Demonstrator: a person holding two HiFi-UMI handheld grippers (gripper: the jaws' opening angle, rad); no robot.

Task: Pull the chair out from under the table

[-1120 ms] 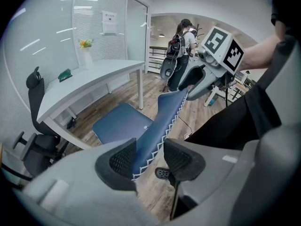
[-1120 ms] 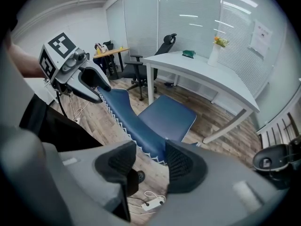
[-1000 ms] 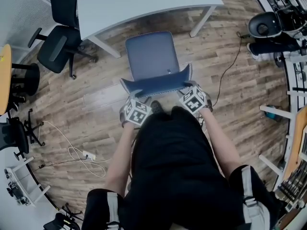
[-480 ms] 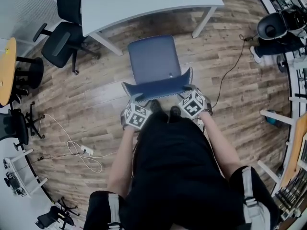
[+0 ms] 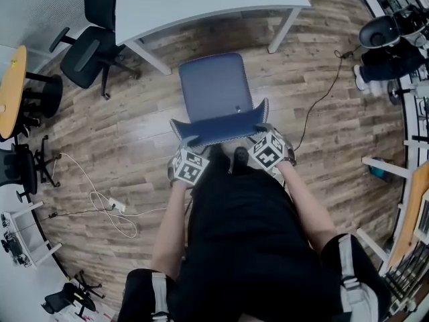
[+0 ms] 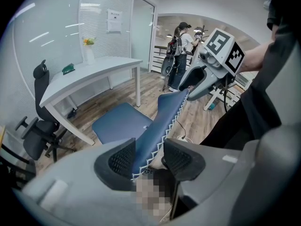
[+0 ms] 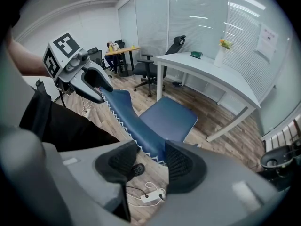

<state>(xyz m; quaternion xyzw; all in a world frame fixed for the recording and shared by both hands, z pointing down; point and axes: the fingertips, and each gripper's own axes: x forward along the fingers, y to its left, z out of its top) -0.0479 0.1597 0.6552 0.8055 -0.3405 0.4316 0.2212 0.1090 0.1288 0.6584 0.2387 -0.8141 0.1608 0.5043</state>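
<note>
A blue chair stands on the wood floor, its seat [image 5: 214,86] just in front of the white table [image 5: 201,5]. Its backrest [image 5: 220,127] is held at both top corners. My left gripper [image 5: 188,143] is shut on the backrest's left end, and in the left gripper view the blue padding [image 6: 160,121] runs between its two pads [image 6: 123,159]. On the right end my right gripper [image 5: 259,129] is shut; the right gripper view shows the backrest [image 7: 136,126] between the pads [image 7: 186,166]. The seat [image 6: 117,126] lies clear of the tabletop.
A black office chair [image 5: 94,52] stands left of the table, a yellow round table [image 5: 10,92] at the far left. A white cable with a power strip [image 5: 110,206] lies on the floor at left. The table leg [image 5: 285,29], a black cable and shelving [image 5: 409,180] are on the right.
Both grippers have moved back toward the person with the backrest in them. The chair has slid away from the table, and the strip of floor between seat and table has widened.
</note>
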